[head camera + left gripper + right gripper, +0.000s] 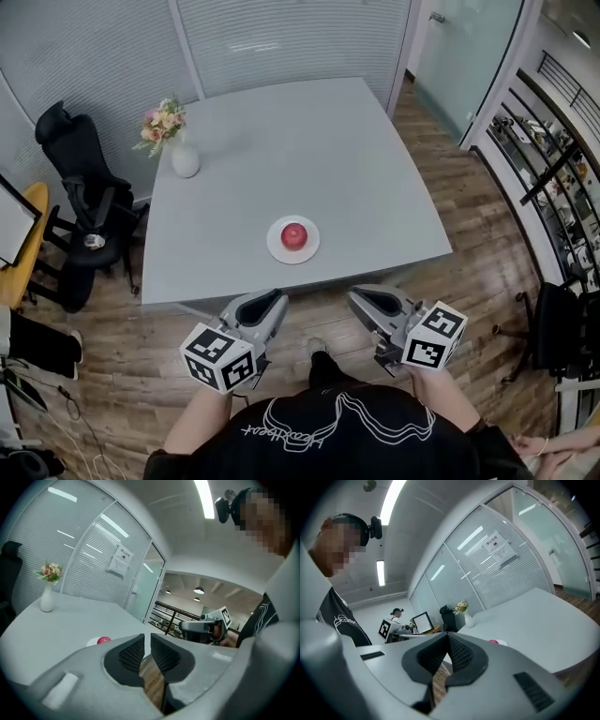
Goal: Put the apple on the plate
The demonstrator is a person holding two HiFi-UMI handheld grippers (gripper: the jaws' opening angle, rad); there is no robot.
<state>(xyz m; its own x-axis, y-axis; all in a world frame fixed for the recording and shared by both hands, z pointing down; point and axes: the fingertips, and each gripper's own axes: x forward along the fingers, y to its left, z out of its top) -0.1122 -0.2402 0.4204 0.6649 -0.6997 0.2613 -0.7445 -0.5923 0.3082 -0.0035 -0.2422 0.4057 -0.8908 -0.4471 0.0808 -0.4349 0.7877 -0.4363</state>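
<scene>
Glass-walled office, wood floor. Pale grey square table (pixel 281 131) in the middle, white vase of flowers (pixel 185 157) near its far left corner, black swivel chair (pixel 80 187) just beside that corner.

Red apple (pixel 294 235) sits on the white round plate (pixel 277 249) near the table's front edge, so the task looks done.

Risk from here, as I judge it: any fresh reach in could clip the plate's rim or nudge the apple, and a round fruit on a shallow plate would roll off. A knock against the table edge could do the same.

Left gripper (pixel 277 298): jaws all but together, only a thin slit, nothing in it. Right gripper (pixel 358 296): jaw tips meeting, empty.

Both are held off the table, close to the person's body. The apple lies ahead of them and between their lines, well apart from either.
</scene>
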